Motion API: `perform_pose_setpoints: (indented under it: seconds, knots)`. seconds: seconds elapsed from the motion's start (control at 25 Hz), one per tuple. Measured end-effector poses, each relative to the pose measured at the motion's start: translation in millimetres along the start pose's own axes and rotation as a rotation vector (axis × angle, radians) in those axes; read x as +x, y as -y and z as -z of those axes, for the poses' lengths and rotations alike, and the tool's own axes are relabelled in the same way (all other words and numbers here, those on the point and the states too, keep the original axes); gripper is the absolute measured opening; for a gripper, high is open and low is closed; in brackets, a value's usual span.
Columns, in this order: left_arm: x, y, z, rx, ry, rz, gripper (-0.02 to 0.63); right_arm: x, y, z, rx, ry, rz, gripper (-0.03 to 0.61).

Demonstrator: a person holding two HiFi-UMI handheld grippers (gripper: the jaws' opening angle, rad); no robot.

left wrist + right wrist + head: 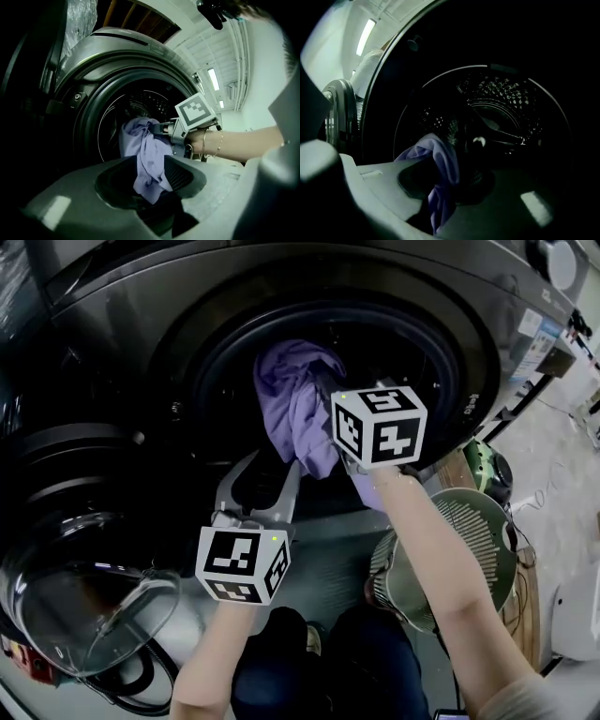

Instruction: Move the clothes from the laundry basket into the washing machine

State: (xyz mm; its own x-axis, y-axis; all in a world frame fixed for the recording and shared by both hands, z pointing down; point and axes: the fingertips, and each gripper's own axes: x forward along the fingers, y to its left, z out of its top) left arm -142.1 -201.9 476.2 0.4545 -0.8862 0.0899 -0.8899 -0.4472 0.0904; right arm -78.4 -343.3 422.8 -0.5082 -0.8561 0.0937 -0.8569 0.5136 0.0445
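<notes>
**Garment at the drum's mouth, not in yet**

R gripper [164,130] is clamping narrow on the purple garment [295,404]. The garment is hanging in the mouth of the washing machine [450,296], w/ 1 loose end drooping over the near lip. L gripper [261,486] is hovering wide and empty, just near of the opening. The laundry basket [469,531] is sitting at the right. Risk, I reckon: if R is letting go here, before the cloth is past the rim, it's sliding back out or snagging in the door seal.
</notes>
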Motion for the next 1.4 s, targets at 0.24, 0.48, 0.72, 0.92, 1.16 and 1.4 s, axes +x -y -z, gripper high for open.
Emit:
perform_pose_setpoints:
  seconds: [0.24, 0.48, 0.72, 0.92, 1.16, 1.4]
  knots:
    - [4.6, 1.1, 8.5, -0.004, -0.038, 0.014, 0.164, 25.6, 6.1, 34.8, 0.042, -0.169, 0.000, 0.229]
    - [9.4, 3.8, 14.6, 0.008, -0.062, 0.020, 0.164, -28.8, 9.3, 38.2, 0.066, -0.159, -0.011, 0.371]
    - [15.9, 4.8, 21.7, -0.005, -0.079, 0.018, 0.164, -100.4, -10.8, 79.3, 0.115, -0.223, -0.033, 0.402]
    - [20.2, 12.3, 25.0, -0.010, -0.091, 0.036, 0.164, -135.6, -19.9, 138.1, 0.091, -0.375, -0.011, 0.445]
    - [22.7, 15.9, 26.6, -0.011, -0.096, 0.040, 0.164, -126.2, -20.0, 179.3, 0.049, -0.513, -0.020, 0.374]
    - [18.9, 11.0, 28.0, -0.014, -0.103, 0.036, 0.164, -100.9, -25.2, 190.6, 0.075, -0.557, -0.057, 0.049]
